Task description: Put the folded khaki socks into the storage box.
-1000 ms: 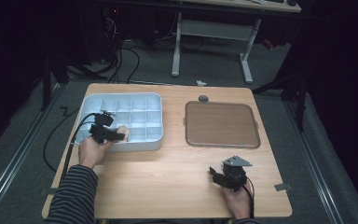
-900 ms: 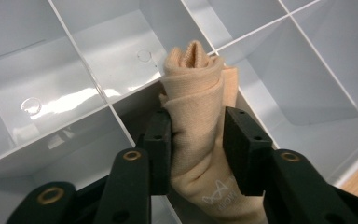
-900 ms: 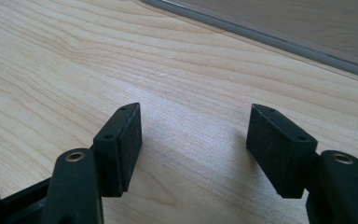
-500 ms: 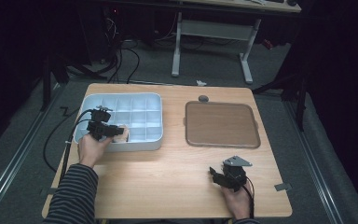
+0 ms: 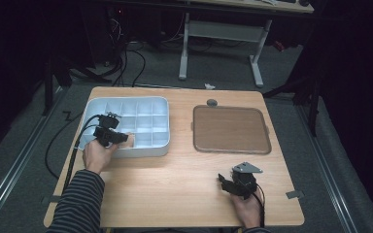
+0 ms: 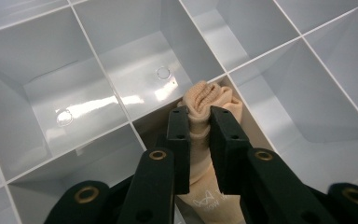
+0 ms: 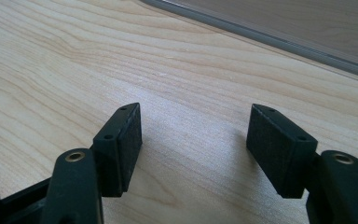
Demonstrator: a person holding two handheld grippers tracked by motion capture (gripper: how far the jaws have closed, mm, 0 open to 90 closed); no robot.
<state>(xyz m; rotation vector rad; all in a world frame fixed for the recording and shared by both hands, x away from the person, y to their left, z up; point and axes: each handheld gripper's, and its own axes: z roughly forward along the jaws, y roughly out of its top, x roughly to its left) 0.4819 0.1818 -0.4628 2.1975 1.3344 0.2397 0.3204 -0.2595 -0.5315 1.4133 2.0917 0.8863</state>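
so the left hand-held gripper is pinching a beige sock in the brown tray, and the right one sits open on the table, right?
Not quite. The left hand-held gripper has just closed on the beige sock inside a compartment of the white divided box, not the brown tray, as the left gripper view shows. The right hand-held gripper is indeed open.

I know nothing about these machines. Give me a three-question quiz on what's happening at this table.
1. True or false: the left gripper pinches a beige sock.
2. What lies under the sock? A) the brown tray B) the white divided bin C) bare table
3. Fill in: the right gripper hovers over the table with its fingers ____.

Key: 1 true, the fingers having just been closing on it. 2 B, a compartment in the bin's near row. 3 open, with nothing between them.
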